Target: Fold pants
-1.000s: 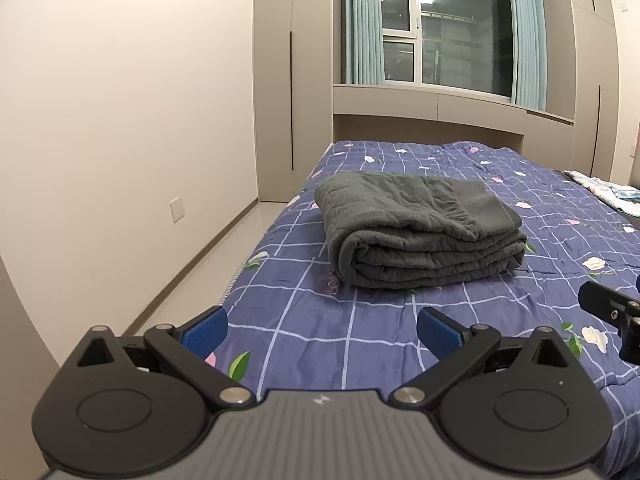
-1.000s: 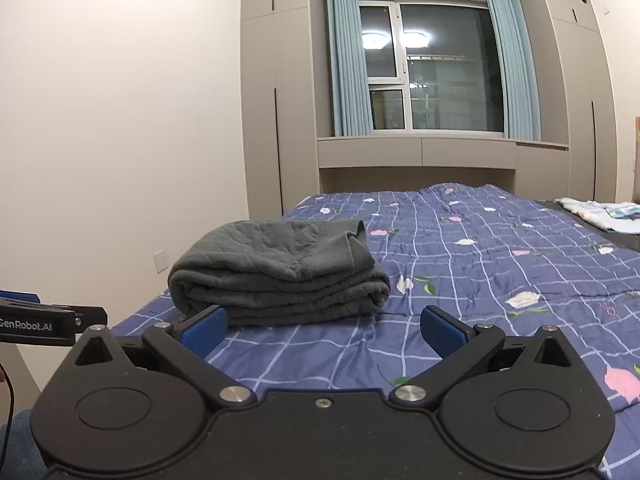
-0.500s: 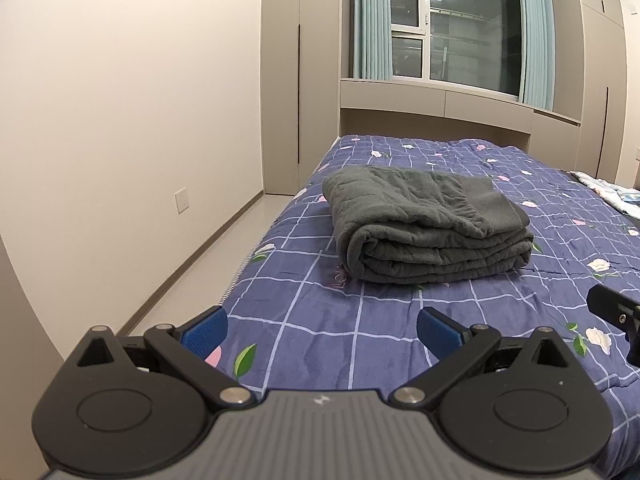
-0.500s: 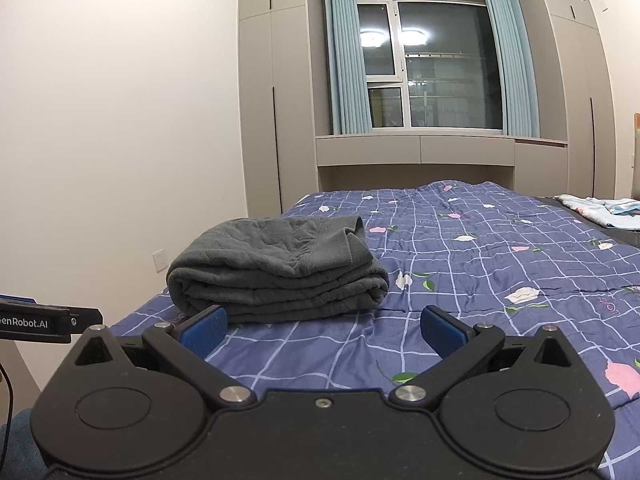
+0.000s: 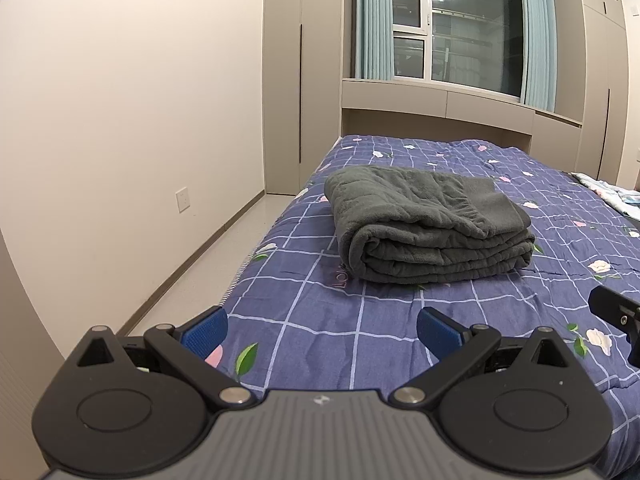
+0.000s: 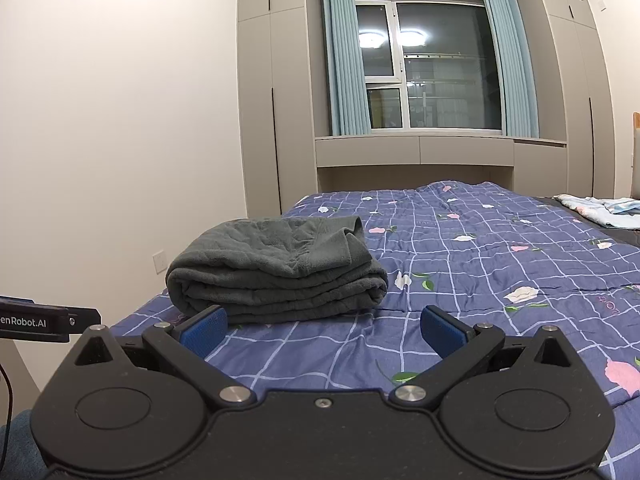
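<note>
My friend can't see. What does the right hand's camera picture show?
Dark grey pants lie folded in a thick bundle on a blue checked quilt with little flowers. The right gripper hangs open in front of the bundle, holding nothing, with the tip of the left gripper at the left edge. Behind the bed is a dark window with blue curtains.

Right gripper [image 5: 618,316]: cut off at frame edge, right of left gripper [image 5: 320,330]. Pale cloth [image 6: 600,209], far right of right gripper: cropped, perhaps bedding.
</note>
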Tool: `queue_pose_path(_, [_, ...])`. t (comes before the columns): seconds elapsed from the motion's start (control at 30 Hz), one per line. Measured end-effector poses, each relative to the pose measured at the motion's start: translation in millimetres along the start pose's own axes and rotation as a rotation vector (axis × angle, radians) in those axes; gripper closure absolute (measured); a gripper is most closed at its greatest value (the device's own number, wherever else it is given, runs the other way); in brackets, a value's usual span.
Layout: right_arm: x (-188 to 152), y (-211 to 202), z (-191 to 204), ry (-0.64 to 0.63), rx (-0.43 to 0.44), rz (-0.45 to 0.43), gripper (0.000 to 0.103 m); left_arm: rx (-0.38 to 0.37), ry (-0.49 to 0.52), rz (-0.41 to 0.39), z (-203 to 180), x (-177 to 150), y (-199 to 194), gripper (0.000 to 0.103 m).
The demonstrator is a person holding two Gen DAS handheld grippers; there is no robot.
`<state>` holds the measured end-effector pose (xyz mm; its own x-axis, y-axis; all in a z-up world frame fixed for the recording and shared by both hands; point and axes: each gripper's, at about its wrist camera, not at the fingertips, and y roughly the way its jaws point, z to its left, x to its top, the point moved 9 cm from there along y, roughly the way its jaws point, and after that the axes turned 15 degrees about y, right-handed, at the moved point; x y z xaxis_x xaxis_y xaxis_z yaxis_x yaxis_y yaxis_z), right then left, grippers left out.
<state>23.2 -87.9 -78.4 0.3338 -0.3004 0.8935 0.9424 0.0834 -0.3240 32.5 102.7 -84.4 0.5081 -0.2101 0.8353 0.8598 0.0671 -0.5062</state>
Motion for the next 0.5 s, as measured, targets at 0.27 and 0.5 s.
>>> queue_pose_path(0.27, [-0.4,0.1,0.4,-0.001,0.000,0.001,0.000,0.004,-0.002,0.000,1.1,0.0,-0.1,0.000])
queue_pose_path(0.5, [-2.2,-0.5,0.3,-0.006,0.001,0.003,0.000,0.004,-0.003,0.002,0.8,-0.4,0.2,0.000])
